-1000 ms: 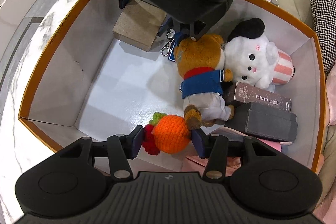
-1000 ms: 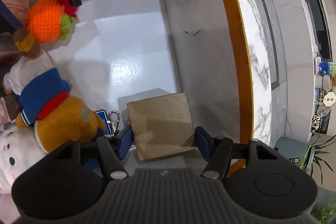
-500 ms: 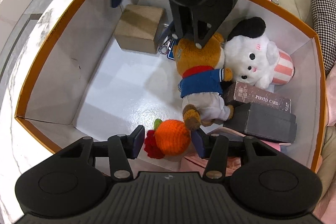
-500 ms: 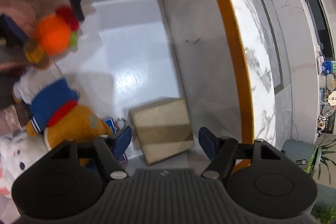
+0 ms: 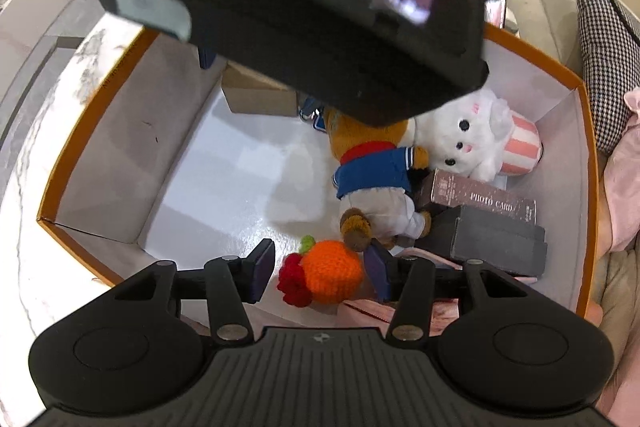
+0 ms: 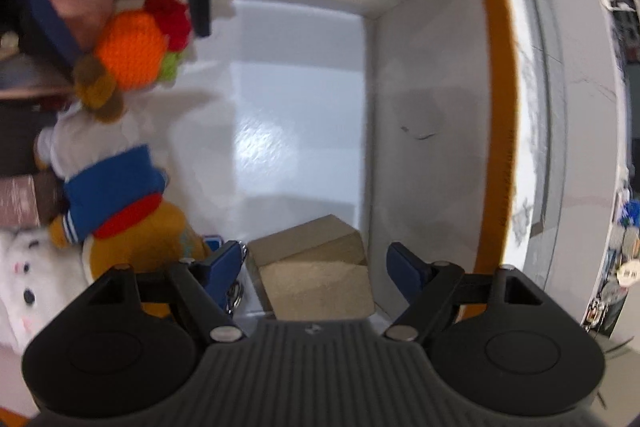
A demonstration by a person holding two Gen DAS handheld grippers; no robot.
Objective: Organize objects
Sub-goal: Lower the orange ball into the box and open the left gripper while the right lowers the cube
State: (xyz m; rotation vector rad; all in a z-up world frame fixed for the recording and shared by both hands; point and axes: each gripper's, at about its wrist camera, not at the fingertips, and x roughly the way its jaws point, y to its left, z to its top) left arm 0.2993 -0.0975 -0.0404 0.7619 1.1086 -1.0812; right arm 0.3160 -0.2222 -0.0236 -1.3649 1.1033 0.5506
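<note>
An orange-rimmed white box (image 5: 104,91) holds the objects. A crocheted orange toy (image 5: 328,277) lies on the box floor between my left gripper's (image 5: 320,267) open fingers; it is also in the right wrist view (image 6: 132,51). A tan cardboard box (image 6: 316,279) rests in the corner below my open right gripper (image 6: 316,259); it shows in the left wrist view (image 5: 256,95). A brown bear in a blue jacket (image 5: 372,179) lies beside a white plush (image 5: 468,135).
A "PHOTO CARD" box (image 5: 480,197) and a dark grey box (image 5: 496,239) lie by the right wall. A blue keychain (image 5: 314,115) lies by the bear's head. The right gripper body fills the top of the left wrist view. Marble tabletop (image 6: 560,107) surrounds the box.
Both grippers opened and lifted away: the left let go of the orange toy, the right let go of the cardboard box, which now rests tilted in the corner.
</note>
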